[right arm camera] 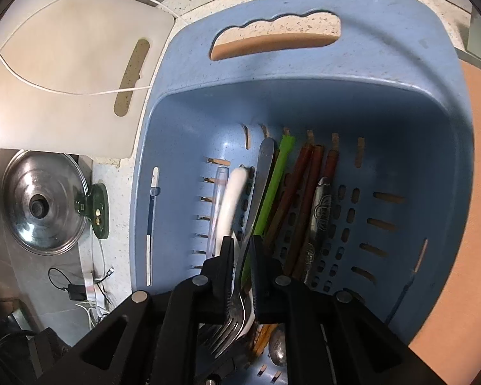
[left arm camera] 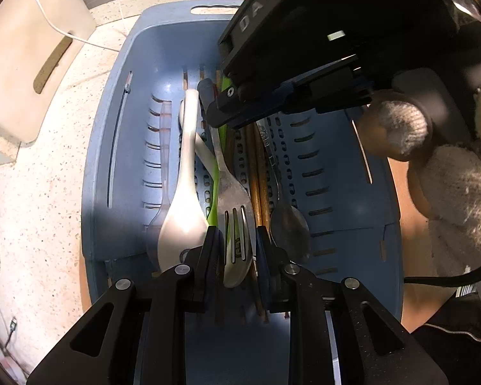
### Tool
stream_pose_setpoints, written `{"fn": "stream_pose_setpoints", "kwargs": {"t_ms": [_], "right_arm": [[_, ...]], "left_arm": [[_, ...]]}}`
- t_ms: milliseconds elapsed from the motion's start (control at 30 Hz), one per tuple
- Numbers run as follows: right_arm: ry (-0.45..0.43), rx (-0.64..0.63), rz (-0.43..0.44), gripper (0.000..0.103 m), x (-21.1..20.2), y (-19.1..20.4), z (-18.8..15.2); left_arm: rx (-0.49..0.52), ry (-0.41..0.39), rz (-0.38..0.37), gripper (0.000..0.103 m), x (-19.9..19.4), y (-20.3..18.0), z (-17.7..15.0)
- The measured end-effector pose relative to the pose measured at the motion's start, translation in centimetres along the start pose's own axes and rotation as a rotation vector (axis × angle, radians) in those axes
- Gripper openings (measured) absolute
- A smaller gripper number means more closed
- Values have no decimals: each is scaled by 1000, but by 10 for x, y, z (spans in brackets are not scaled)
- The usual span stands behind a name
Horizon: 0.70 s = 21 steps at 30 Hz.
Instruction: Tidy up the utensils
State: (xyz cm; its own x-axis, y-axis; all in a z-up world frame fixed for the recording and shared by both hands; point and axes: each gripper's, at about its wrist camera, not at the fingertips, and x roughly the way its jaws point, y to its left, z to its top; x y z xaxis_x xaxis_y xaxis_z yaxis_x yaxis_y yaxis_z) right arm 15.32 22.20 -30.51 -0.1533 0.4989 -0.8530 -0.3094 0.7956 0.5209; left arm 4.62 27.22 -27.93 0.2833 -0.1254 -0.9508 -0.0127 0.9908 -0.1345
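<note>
**Entry: utensil sorting, fork lift stage.**

Position: all utensils are lying lengthwise in the blue basket (left arm camera: 112,160) on the speckled surface (left arm camera: 48,192). The metal fork (left arm camera: 234,192) is in the middle of the pile, tines toward the near end.

Tongs: the right tongs (right arm camera: 242,256) are nearly closed and appear clamped on the fork's handle. The left tongs (left arm camera: 237,243) are partly open and straddle the fork's tines. Whether their pads press on the tines cannot be told.

Risks noted:
- The fork is crossed with the white spoon (left arm camera: 182,221) and rests against the wooden chopsticks (left arm camera: 259,176). If it is lifted, neighbours could be dragged up or knocked askew.
- The handle is thin, smooth metal held narrowly. It could pivot or slip, and the fork would be dropped back into the basket.
- The two tongs are on one utensil. If they are pulled unevenly, the fork could be twisted out of either grip.
- A small patterned spoon (left arm camera: 237,272) lies under the tines and could be pinched together with them.

View comparison: the tines, the metal spoon (left arm camera: 288,227) and the gloved hand (left arm camera: 449,176) are shown clearly only in the left wrist view. The far handle ends, a green handle (right arm camera: 277,173), the pot lid (right arm camera: 41,205) and the cutting board (right arm camera: 64,73) are shown better in the right wrist view. The left tongs are not made out there.
</note>
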Motion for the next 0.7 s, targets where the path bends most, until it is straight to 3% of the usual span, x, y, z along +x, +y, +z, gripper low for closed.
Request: {"fn": "stream_pose_setpoints", "kwargs": {"t_ms": [333,467,567,700], "right_arm": [[-16,-28,14,18,-18,-3,-4],[-27,-44,21,22,-27,-2,-7],[-35,-58,23,24,-34,-2,-10],[-51,-75,33,38,-45,-4,-17]], "left_arm": [[1,14,17,22,-2,-4,-10],[-6,25,24,33,0,-4,-19],[-10,26,33,34,-1,-6,-25],[-28,22,41,35,-12,-10,-32]]}}
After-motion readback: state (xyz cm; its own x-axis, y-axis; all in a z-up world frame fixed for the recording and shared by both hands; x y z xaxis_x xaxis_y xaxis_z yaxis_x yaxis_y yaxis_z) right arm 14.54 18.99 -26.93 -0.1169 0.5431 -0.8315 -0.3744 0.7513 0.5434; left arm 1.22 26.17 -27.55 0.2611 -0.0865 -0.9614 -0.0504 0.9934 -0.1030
